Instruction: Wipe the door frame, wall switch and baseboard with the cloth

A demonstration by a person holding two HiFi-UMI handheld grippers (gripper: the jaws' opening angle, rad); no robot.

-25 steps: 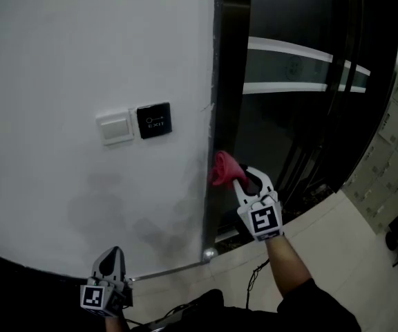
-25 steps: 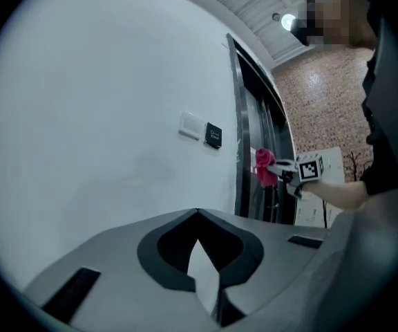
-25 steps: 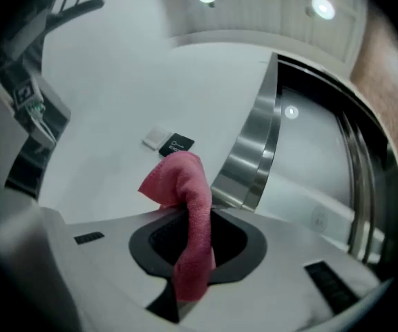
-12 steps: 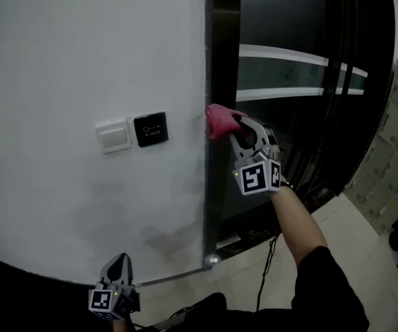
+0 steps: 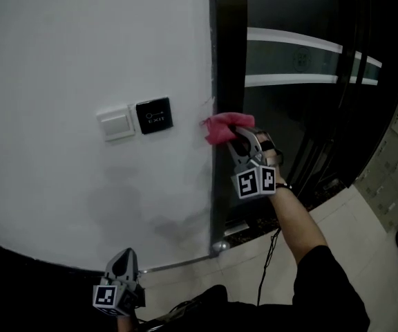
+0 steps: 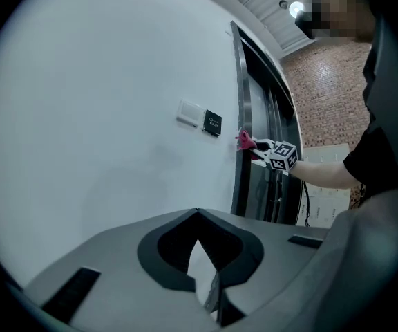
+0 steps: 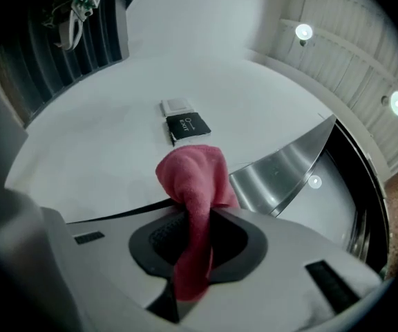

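My right gripper point(image 5: 235, 135) is shut on a pink cloth point(image 5: 220, 126), which presses on the edge where the white wall meets the dark door frame point(image 5: 228, 54). In the right gripper view the cloth point(image 7: 192, 178) bulges out between the jaws. Just left of it, at about the same height, are a white wall switch point(image 5: 115, 124) and a black exit button point(image 5: 154, 115). My left gripper point(image 5: 124, 258) hangs low at the bottom edge, shut and holding nothing, apart from the wall. A dark baseboard band point(image 5: 26, 275) runs below the white wall.
A metal strip point(image 5: 178, 263) and a round metal knob point(image 5: 220, 246) sit at the foot of the frame. Dark glass doors with pale stripes point(image 5: 302, 81) stand to the right. Pale floor tiles point(image 5: 365, 241) lie at the lower right, and a cable point(image 5: 268, 268) hangs under my right arm.
My right gripper has carried the cloth up the frame edge, from well below the exit button to about its height. The left gripper has stayed low.
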